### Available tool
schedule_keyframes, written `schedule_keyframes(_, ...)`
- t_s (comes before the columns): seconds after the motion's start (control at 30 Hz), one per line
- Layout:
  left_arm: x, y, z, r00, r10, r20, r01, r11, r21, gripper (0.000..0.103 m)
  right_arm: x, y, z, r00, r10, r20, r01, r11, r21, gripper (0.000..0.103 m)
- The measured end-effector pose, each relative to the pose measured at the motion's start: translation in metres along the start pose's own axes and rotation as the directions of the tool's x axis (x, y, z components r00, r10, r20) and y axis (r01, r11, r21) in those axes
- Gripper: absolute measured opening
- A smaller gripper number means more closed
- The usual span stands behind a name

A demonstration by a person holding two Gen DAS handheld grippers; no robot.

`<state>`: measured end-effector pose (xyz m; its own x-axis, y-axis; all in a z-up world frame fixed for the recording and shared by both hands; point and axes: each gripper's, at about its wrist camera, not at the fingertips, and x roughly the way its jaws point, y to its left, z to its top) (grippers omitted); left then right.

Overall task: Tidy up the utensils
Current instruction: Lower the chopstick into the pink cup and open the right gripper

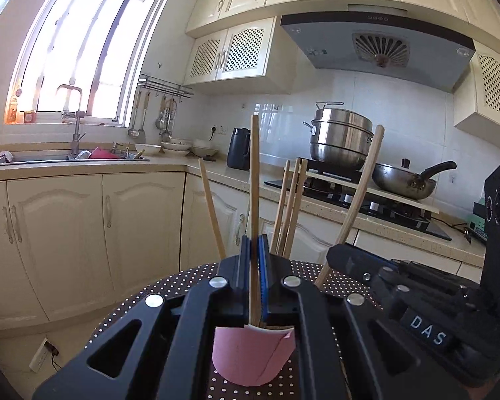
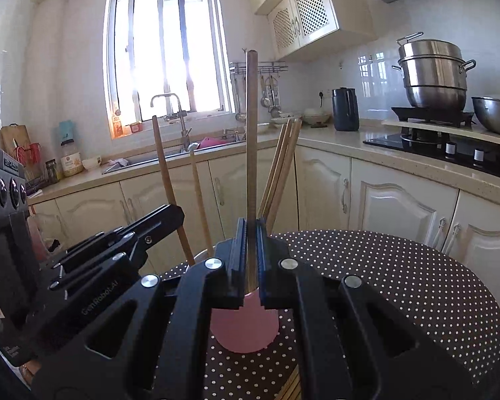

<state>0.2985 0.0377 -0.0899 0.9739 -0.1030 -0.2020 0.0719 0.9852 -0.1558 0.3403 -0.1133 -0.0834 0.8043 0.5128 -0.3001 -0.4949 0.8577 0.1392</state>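
Left wrist view, left gripper (image 1: 254, 250) near level, clamping upright chopstick (image 1: 254, 173) over pink cup (image 1: 250, 356)

My left tongs (image 1: 254, 250) pinch one upright chopstick (image 1: 254, 180) above the pink cup (image 1: 250, 356) — right tongs (image 1: 343, 260) grip another (image 1: 360, 196).

Ahead of the fingers, sunlight floods a barred window (image 2: 168, 56) above cream cabinets (image 1: 93, 230) and white tiled walls (image 1: 283, 126).
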Motion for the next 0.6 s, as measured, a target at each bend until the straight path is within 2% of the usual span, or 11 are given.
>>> schedule_keyframes(0.2, -0.001, 0.001, -0.003, 0.999, 0.007, -0.052, -0.006, 1.000, 0.015, 0.006, 0.001, 0.001, -0.004, 1.000, -0.005, -0.027, 0.006, 1.000, 0.026, 0.007)
schedule_keyframes(0.33, -0.007, 0.001, -0.001, 0.999, 0.024, -0.048, -0.024, 1.000, 0.015, 0.008, -0.003, 0.006, -0.002, 1.000, 0.001, -0.028, 0.000, 0.999, 0.035, 0.007)
schedule_keyframes(0.43, -0.015, 0.000, 0.002, 0.999, 0.041, -0.035, -0.040, 0.999, 0.027, 0.036, -0.007, 0.007, 0.000, 1.000, 0.001, -0.031, 0.001, 0.999, 0.043, 0.007)
schedule_keyframes(0.53, -0.025, -0.004, 0.006, 0.999, 0.050, -0.012, -0.049, 0.997, 0.053, 0.037, -0.014, 0.010, 0.002, 1.000, -0.005, -0.030, 0.007, 0.999, 0.046, 0.014)
schedule_keyframes(0.6, -0.030, -0.005, 0.008, 0.999, 0.054, -0.008, -0.053, 0.997, 0.059, 0.039, -0.020, 0.012, 0.003, 1.000, -0.016, -0.023, 0.017, 0.999, 0.048, 0.027)
